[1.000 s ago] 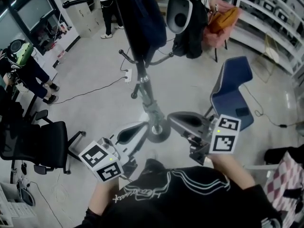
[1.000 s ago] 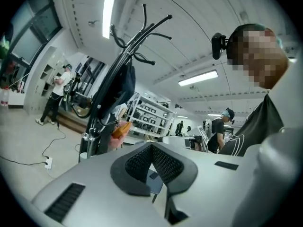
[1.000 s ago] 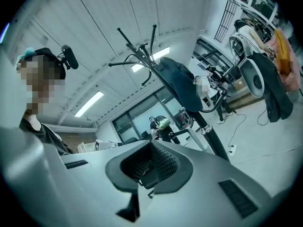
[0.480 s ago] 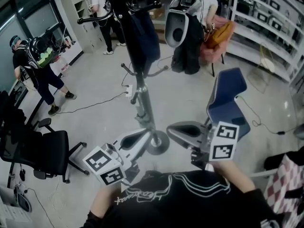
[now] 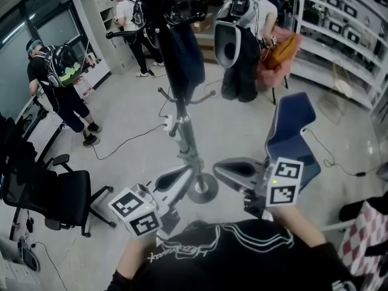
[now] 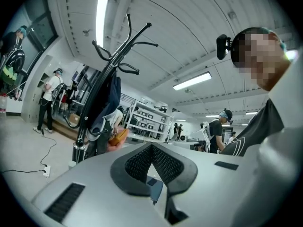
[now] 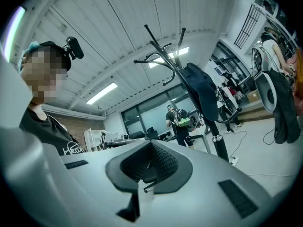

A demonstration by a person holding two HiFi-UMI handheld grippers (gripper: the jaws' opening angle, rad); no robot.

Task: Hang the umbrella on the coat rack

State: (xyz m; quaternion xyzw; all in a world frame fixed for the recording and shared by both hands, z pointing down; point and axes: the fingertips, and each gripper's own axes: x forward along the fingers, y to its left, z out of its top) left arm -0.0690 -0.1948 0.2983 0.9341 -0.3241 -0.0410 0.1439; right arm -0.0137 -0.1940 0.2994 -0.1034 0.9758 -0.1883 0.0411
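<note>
A black coat rack (image 5: pixel 185 132) stands on a round base in front of me; it also shows in the left gripper view (image 6: pixel 102 86) and the right gripper view (image 7: pixel 189 77). A dark navy folded thing (image 5: pixel 185 56), umbrella or garment I cannot tell, hangs from its upper hooks. My left gripper (image 5: pixel 180 171) is held near my chest, left of the rack's base, jaws shut and empty (image 6: pixel 152 148). My right gripper (image 5: pixel 221 162) is level beside it on the right, jaws closed with nothing between them (image 7: pixel 152 146).
A black office chair (image 5: pixel 48 193) stands at the left and a blue chair (image 5: pixel 294 132) at the right. Behind the rack is a white-headed stand draped in dark cloth (image 5: pixel 233 38). People stand at back left (image 5: pixel 60 77). A cable and power strip (image 5: pixel 167 123) lie on the floor.
Both grippers have risen a little and drawn slightly toward me. The head view has tilted up, so more of the rack's top and the people at back left show.
</note>
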